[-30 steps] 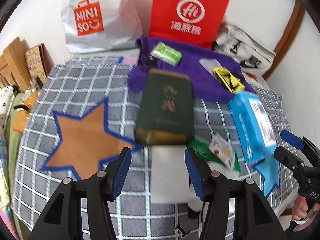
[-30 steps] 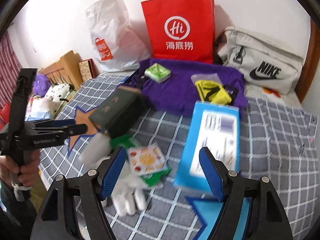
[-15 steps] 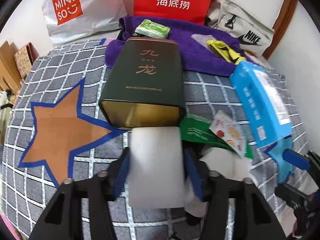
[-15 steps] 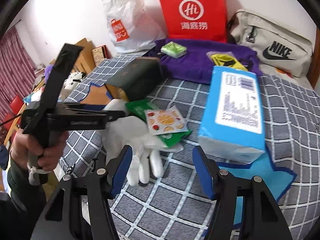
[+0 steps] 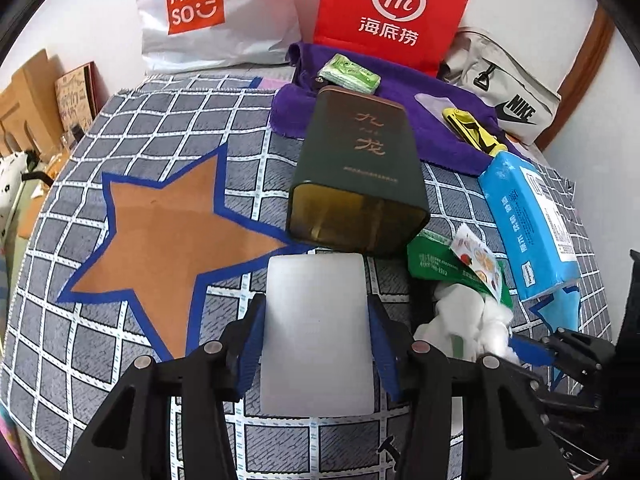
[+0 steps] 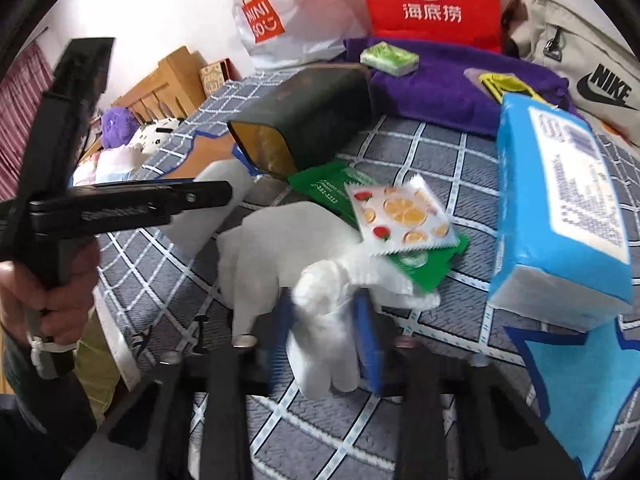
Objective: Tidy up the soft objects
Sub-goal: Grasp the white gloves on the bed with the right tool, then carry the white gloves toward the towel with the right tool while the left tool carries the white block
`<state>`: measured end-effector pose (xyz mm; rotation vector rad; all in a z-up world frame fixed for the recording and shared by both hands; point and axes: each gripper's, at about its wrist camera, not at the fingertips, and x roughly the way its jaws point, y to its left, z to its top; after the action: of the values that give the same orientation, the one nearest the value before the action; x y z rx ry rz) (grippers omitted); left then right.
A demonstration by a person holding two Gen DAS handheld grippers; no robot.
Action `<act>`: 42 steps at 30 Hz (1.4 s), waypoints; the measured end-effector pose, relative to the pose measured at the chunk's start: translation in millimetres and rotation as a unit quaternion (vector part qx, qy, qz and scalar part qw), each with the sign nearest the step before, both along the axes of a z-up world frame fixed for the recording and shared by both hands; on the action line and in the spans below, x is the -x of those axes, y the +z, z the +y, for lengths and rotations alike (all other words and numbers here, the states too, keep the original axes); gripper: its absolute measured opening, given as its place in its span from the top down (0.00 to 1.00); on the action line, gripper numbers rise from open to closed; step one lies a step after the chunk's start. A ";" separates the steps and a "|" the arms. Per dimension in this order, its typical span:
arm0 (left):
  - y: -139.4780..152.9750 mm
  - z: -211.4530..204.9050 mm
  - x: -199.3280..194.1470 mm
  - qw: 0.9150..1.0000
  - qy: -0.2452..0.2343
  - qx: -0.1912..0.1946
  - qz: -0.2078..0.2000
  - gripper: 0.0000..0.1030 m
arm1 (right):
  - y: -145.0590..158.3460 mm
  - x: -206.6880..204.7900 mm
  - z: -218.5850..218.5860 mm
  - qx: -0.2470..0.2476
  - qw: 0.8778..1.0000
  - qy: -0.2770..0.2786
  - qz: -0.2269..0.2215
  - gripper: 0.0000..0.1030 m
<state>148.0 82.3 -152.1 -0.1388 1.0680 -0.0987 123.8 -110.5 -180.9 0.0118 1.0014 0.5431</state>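
A white glove (image 6: 320,292) lies crumpled on a grey checked bed cover (image 5: 168,120), just in front of the open mouth of a dark green tin (image 5: 356,172) that lies on its side. The right gripper (image 6: 326,340) is set over the glove's fingers; its jaws are closing, with the glove cloth between the blue pads and seemingly already pinched. Beside the glove, directly before the tin's mouth, a white translucent block (image 5: 316,332) is held between the jaws of the left gripper (image 5: 316,344), which stand partly open and pressed against its two sides. Two flat packets, a green sachet (image 6: 420,268) and a fruit-printed sachet (image 6: 404,216), rest on the glove's far edge, between it and the tin. A blue tissue pack (image 6: 560,208) lies to the right of the tin, and a purple towel (image 5: 400,100) behind it.

The main risk is judged to be the sachets: if the glove is lifted, they may be dragged along or flipped off. Only a few fingers seem caught, so the limp cloth may slip free. The two grippers are close together and could collide.
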 end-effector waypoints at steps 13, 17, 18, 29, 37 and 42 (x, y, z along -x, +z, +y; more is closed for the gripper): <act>4.4 -4.7 6.8 1.000 0.003 0.005 -0.005 0.55 | 28.3 54.1 -58.6 -0.004 1.000 0.006 -0.023 0.77; 6.9 -11.8 12.8 1.000 -0.005 0.007 -0.007 0.55 | 22.1 54.5 -76.5 -0.003 1.000 -0.021 -0.010 0.77; 8.8 -14.2 15.0 1.000 -0.009 0.008 -0.009 0.55 | 19.4 55.1 -78.3 -0.003 1.000 -0.022 -0.007 0.77; 25.7 -63.3 33.0 0.994 -0.091 0.061 -0.026 0.54 | -5.7 55.4 -72.0 -0.002 1.000 -0.012 0.028 0.72; 5.5 -96.5 27.2 0.992 -0.119 0.040 0.003 0.54 | -0.5 44.9 -93.2 -0.029 0.997 -0.069 0.020 0.46; 1.4 -97.5 27.9 0.992 -0.123 0.032 0.007 0.54 | -2.5 42.8 -91.3 -0.028 0.998 -0.064 0.009 0.80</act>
<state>120.2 -15.2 -150.7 -0.0643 1.0938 -0.3544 81.1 -201.7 -183.4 0.1298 0.9954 0.4547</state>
